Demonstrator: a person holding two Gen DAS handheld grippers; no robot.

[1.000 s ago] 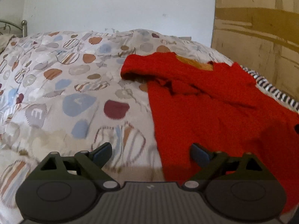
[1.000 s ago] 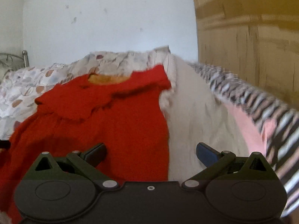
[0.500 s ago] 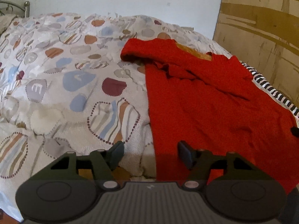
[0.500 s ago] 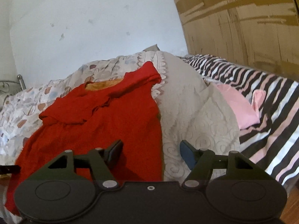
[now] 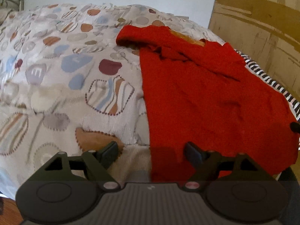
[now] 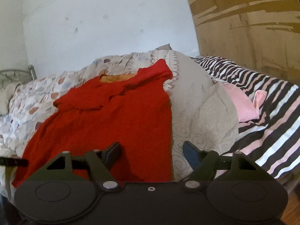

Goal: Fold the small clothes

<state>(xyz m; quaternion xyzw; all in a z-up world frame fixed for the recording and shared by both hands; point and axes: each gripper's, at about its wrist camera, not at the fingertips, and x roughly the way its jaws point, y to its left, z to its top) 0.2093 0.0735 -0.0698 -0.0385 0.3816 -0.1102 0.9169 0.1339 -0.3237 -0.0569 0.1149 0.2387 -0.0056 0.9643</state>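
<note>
A small red dress lies flat on the bed, neck end far from me, hem hanging toward the near edge. It also shows in the right wrist view. My left gripper is open and empty, straddling the dress's left side edge near the hem. My right gripper is open and empty, straddling the dress's right side edge near the hem. Neither gripper touches the cloth that I can tell.
The dress rests on a patterned duvet with coloured blobs. A grey cover, a pink garment and a striped sheet lie to the right. A white wall and a wooden wardrobe stand behind.
Both grippers drew back toward the bed's near edge and their jaws narrowed a little. The dress has not moved.
</note>
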